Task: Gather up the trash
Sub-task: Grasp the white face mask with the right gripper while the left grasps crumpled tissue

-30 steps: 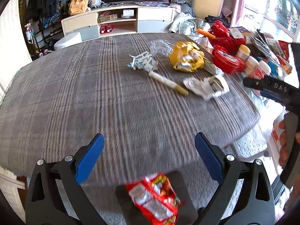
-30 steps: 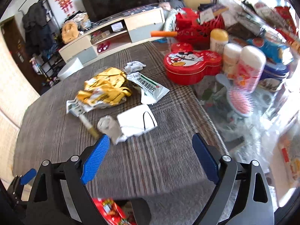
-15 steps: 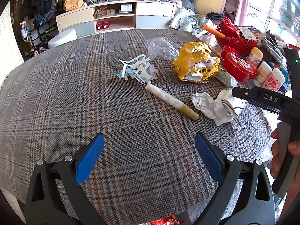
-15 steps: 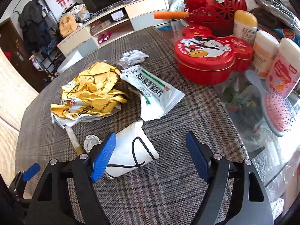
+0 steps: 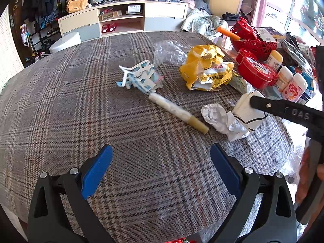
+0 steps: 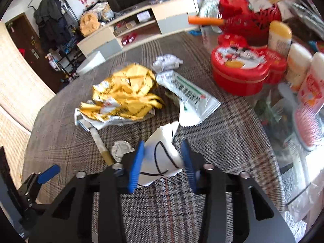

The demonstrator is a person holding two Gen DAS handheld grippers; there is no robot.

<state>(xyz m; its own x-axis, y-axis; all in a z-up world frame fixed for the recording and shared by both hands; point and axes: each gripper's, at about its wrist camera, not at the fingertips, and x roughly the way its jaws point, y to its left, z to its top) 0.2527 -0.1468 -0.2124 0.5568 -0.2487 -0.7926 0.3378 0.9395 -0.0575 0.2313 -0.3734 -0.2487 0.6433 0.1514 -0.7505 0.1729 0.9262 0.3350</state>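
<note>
Right wrist: white wrapper between gripper pads

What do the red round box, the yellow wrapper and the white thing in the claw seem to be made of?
Red box: likely painted tin, going by its glossy printed lid and rolled rim.
Yellow wrapper: thin plastic or foil film, sharply creased and shiny.
White thing between the right claw's closing pads: soft matte paper or fabric with a black cord; hard to tell.

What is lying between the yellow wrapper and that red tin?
A white packet with green print lies flat between the yellow wrapper and the red tin, clearest in the right wrist view.
</note>
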